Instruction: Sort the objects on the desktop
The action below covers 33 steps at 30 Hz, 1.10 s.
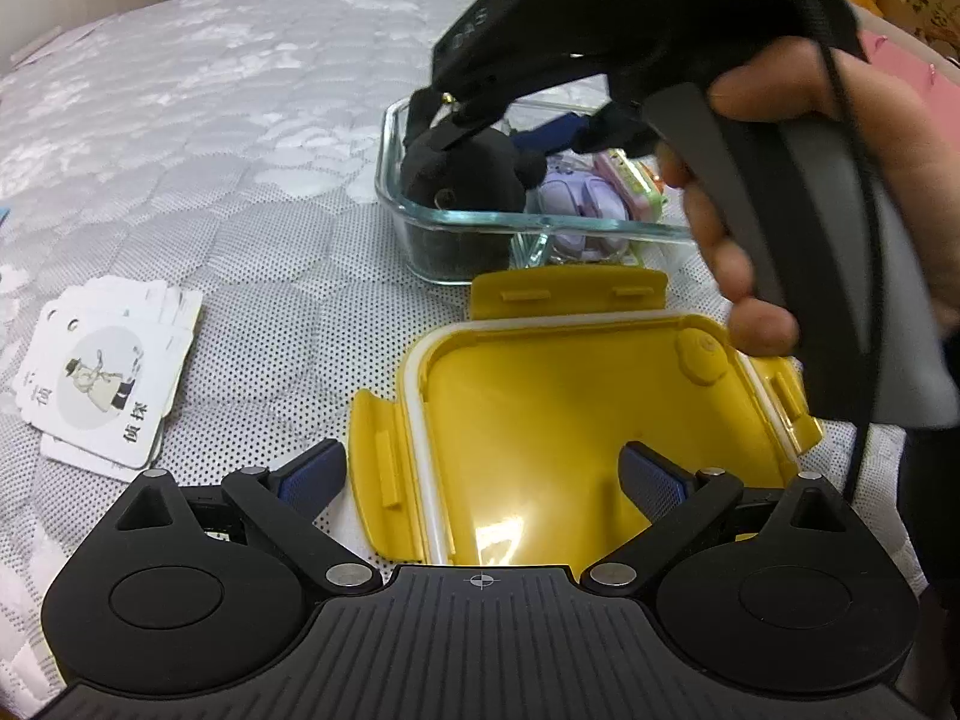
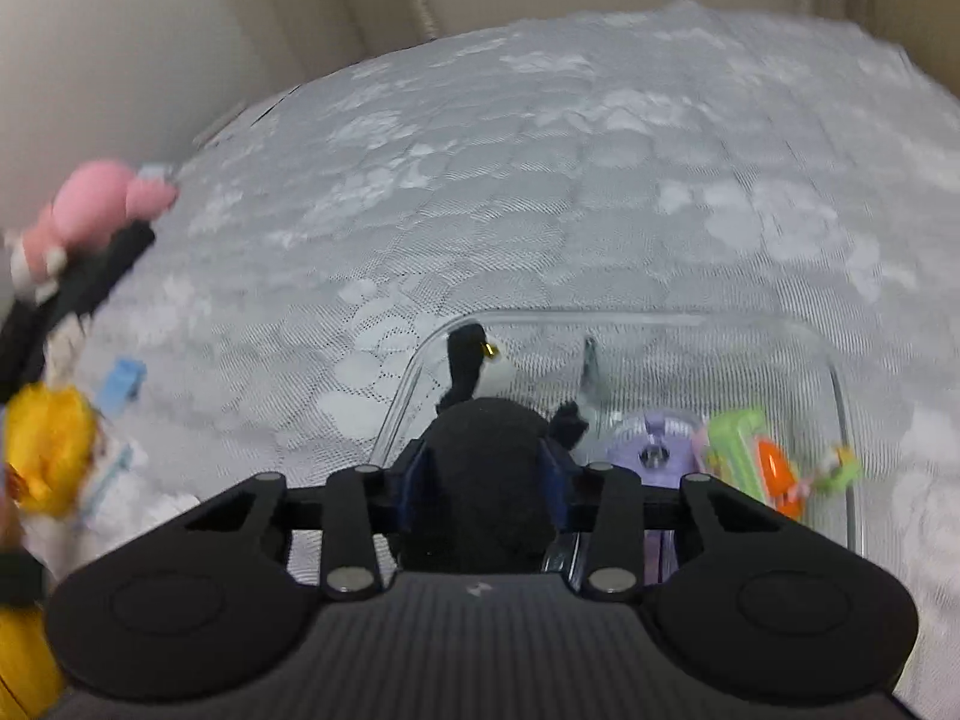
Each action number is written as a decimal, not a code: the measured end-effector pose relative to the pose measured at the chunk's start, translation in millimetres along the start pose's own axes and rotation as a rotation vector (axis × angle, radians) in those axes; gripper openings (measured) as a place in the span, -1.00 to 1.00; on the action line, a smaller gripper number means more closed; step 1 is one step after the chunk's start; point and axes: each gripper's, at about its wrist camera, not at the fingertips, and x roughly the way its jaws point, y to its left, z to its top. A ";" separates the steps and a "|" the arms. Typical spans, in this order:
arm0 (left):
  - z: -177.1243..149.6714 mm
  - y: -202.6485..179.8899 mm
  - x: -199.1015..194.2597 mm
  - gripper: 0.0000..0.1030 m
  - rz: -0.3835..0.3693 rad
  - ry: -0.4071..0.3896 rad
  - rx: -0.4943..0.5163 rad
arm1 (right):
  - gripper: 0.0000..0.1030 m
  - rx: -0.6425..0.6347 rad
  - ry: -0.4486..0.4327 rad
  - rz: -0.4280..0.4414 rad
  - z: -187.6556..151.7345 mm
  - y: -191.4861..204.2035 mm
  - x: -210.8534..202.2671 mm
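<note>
Gripping the black plush toy (image 2: 480,468) between its fingers, the right gripper (image 2: 483,474) holds it low inside the clear glass container (image 1: 396,222), beside a purple gadget (image 2: 651,450) and green-and-orange trinkets (image 2: 762,456). Letting go too high could tip the soft toy over the rim onto the grey quilted bed (image 1: 240,150). The left gripper (image 1: 480,483) hangs open and empty over the yellow plastic lid (image 1: 570,420), which it could nudge.

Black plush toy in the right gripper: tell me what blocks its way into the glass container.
Nothing visible does. The black plush toy sits between the right gripper's pads, already inside the glass container, left of the purple toy.
</note>
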 end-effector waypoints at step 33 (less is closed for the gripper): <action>2.6 -24.9 -11.7 0.94 0.102 -0.024 0.010 | -0.01 0.186 -0.215 -0.059 -108.5 -151.4 -134.8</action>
